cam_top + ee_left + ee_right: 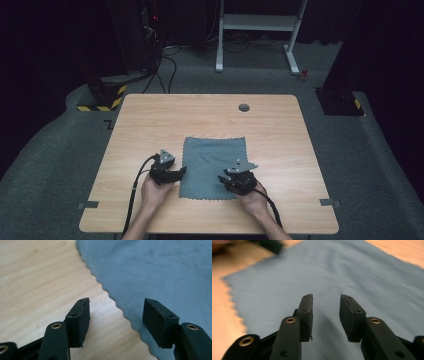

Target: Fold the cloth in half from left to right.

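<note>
Two grippers work at the near edge of a grey cloth point(214, 167), which lies flat at the centre of the table point(150, 115). The left gripper point(116, 312), jaws spread wide, straddles the cloth's scalloped left edge; the right gripper point(325, 315), jaws partly spread, hovers over the fabric. This looks like the approach step; next each must close on a near corner. No containers are present.

Looks like a lab or a recording studio room, not anyone's home. It's dark all round with black walls, grey carpet point(350, 165) on the floor, a rack of gear with cables point(150, 35) trailing at the back, and yellow-black hazard tape point(102, 102) on a stand base. There's also a white desk frame point(257, 30) behind the plain wooden table point(210, 112), which has tape marks at its near corners
</note>
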Motion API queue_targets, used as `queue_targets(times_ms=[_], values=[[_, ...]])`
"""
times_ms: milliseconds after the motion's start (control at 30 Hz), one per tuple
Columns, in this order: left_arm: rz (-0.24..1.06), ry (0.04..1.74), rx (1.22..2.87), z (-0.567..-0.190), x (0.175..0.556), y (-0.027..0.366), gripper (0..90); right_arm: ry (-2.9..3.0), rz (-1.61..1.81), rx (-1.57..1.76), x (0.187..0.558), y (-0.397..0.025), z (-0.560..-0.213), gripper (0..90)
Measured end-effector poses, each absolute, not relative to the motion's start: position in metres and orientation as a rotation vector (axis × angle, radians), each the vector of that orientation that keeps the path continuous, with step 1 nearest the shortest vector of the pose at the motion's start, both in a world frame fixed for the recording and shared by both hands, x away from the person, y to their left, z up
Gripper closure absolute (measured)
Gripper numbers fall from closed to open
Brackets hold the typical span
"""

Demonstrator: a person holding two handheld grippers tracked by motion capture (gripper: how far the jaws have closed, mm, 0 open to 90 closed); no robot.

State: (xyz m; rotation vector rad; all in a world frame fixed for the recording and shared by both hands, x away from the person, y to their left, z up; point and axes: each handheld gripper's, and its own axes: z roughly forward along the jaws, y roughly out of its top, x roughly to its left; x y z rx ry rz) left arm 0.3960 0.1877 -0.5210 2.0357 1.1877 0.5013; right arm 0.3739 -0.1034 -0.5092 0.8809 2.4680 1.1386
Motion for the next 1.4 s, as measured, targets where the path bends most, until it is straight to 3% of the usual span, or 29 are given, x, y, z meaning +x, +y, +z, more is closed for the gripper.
queue_targets(times_ms=[267,633,1400], values=[[0.530,1.184,2.091,-0.510,0.429,0.181,43.6,2.593,1.171,0.668,0.359,-0.054,-0.516,72.1],[0.542,1.274,2.025,-0.521,0.460,0.185,47.7,2.655,1.209,0.548,0.346,-0.007,-0.521,72.6],[0.495,1.220,2.093,-0.518,0.491,0.196,41.7,2.650,1.167,0.553,0.336,0.011,-0.525,66.9]])
